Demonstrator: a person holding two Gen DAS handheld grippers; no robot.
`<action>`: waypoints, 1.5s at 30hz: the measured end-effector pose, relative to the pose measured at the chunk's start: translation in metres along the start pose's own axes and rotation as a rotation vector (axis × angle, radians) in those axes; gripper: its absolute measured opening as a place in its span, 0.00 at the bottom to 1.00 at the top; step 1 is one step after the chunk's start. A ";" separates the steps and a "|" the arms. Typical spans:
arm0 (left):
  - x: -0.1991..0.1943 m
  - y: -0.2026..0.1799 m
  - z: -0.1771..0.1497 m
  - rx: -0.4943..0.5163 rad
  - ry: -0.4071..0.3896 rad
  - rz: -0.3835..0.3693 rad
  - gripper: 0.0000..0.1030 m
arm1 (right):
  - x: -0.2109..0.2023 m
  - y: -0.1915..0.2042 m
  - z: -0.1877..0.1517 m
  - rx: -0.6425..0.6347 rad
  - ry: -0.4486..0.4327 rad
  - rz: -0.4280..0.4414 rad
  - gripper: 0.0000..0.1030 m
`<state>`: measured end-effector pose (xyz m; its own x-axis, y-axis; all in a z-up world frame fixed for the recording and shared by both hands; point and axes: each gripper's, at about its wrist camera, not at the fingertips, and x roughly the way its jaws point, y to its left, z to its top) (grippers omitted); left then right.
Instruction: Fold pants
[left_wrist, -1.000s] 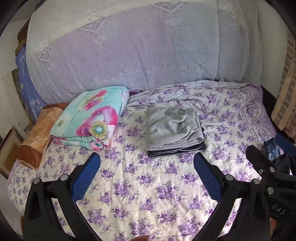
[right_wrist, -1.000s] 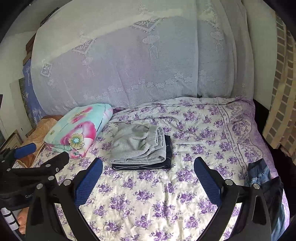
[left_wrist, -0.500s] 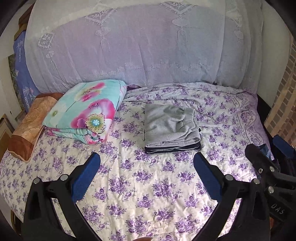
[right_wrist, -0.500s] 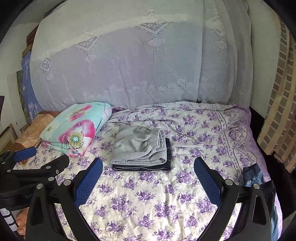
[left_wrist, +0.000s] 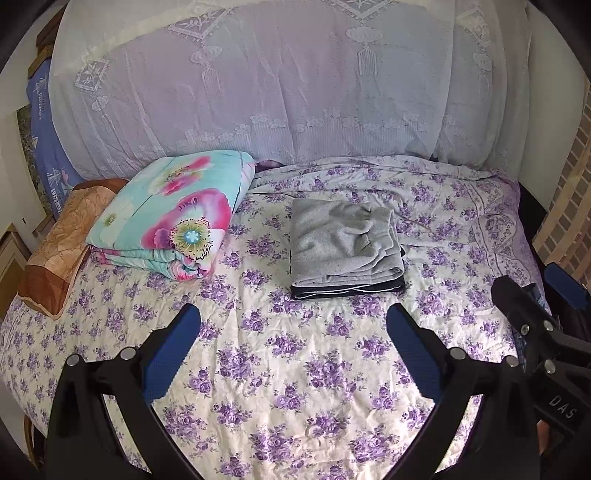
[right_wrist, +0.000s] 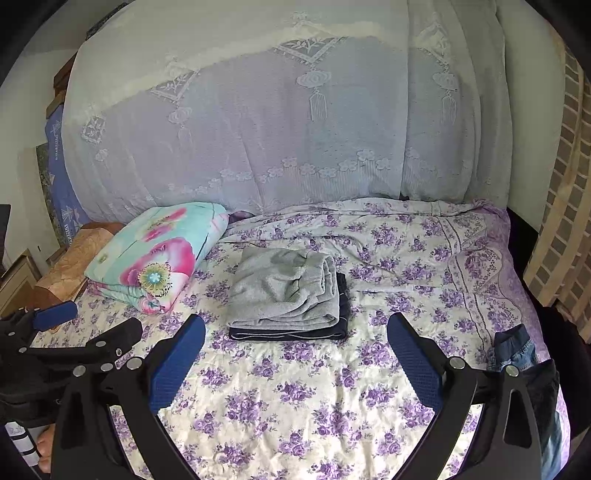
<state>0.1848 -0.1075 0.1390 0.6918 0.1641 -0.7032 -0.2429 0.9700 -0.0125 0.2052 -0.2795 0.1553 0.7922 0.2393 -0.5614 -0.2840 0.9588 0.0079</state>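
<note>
Folded grey pants (left_wrist: 341, 242) (right_wrist: 286, 291) lie on top of a folded dark garment (left_wrist: 347, 291) (right_wrist: 288, 334) in the middle of the bed. My left gripper (left_wrist: 293, 325) hangs open above the floral sheet, short of the stack, with nothing between its blue pads. My right gripper (right_wrist: 295, 330) is open too, held back from the stack's near edge. Each gripper shows at the side of the other's view. Blue denim pants (right_wrist: 517, 350) hang over the bed's right edge, just beyond the right gripper's right finger.
The bed (left_wrist: 295, 387) carries a purple-flowered sheet. A folded turquoise floral quilt (left_wrist: 173, 218) and an orange pillow (left_wrist: 59, 243) lie at the left. A lace-covered bulk (left_wrist: 277, 92) rises behind. A brick-patterned curtain (right_wrist: 561, 221) hangs at the right.
Both grippers have risen and drawn back a little from the bed; the stack now sits lower and nearer the centre of the views. Neither gripper has changed its opening.
</note>
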 end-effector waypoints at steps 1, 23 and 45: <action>0.000 0.000 0.000 -0.001 -0.001 0.001 0.96 | 0.000 -0.001 0.000 0.002 -0.001 0.001 0.96; -0.006 -0.003 0.004 0.006 -0.013 -0.002 0.96 | -0.005 -0.004 0.001 0.012 -0.009 -0.003 0.96; -0.010 -0.005 0.004 0.017 -0.025 0.006 0.96 | -0.008 -0.007 -0.001 0.022 -0.012 -0.009 0.96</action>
<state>0.1824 -0.1128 0.1490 0.7074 0.1739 -0.6851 -0.2357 0.9718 0.0034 0.2006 -0.2887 0.1593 0.8008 0.2327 -0.5519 -0.2653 0.9639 0.0214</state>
